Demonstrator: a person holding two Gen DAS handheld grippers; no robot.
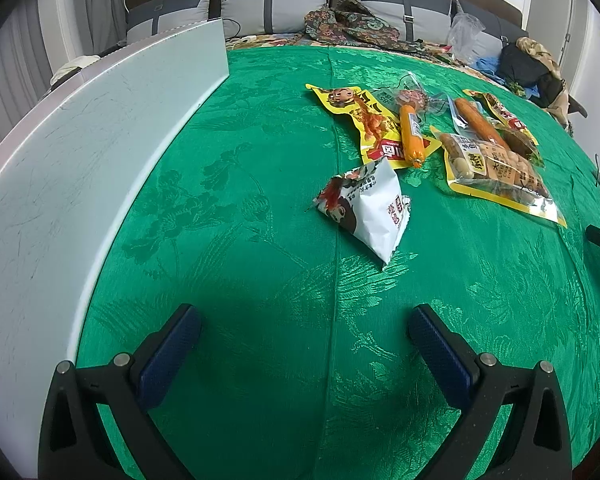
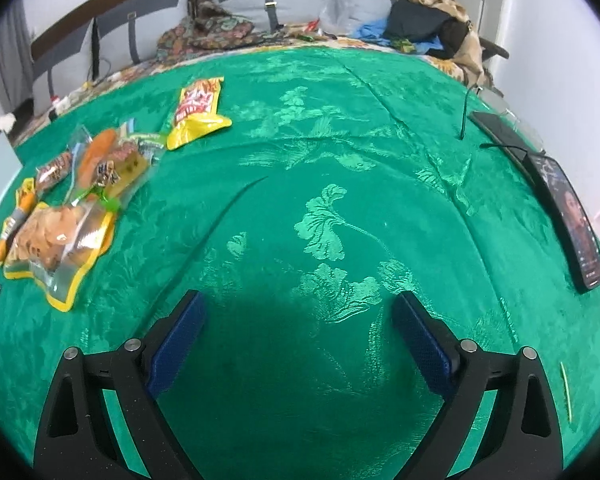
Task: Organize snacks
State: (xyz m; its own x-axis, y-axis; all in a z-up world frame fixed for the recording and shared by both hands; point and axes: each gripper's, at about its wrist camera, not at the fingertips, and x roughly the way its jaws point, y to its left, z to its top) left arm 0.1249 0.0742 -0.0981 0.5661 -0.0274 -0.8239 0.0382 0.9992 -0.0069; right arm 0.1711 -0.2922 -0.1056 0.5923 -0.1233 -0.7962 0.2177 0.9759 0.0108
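A white snack packet (image 1: 370, 208) lies on the green cloth just ahead of my left gripper (image 1: 304, 320), which is open and empty above the cloth. Behind the packet sit a yellow pouch (image 1: 364, 120) with an orange sausage (image 1: 411, 134) across it, a clear-and-yellow bag of snacks (image 1: 496, 172) and a long orange sausage pack (image 1: 480, 120). In the right wrist view my right gripper (image 2: 298, 308) is open and empty. The snack pile lies far to its left: the clear-and-yellow bag (image 2: 58, 240), an orange sausage (image 2: 14, 224) and a yellow-red pouch (image 2: 198, 112).
A white box wall (image 1: 60, 184) rises along the left side of the cloth. Two dark phones (image 2: 572, 216) and a cable (image 2: 466, 112) lie at the right edge. Grey cushions (image 1: 272, 4), patterned fabric (image 1: 352, 24) and clothes (image 2: 432, 24) are behind the table.
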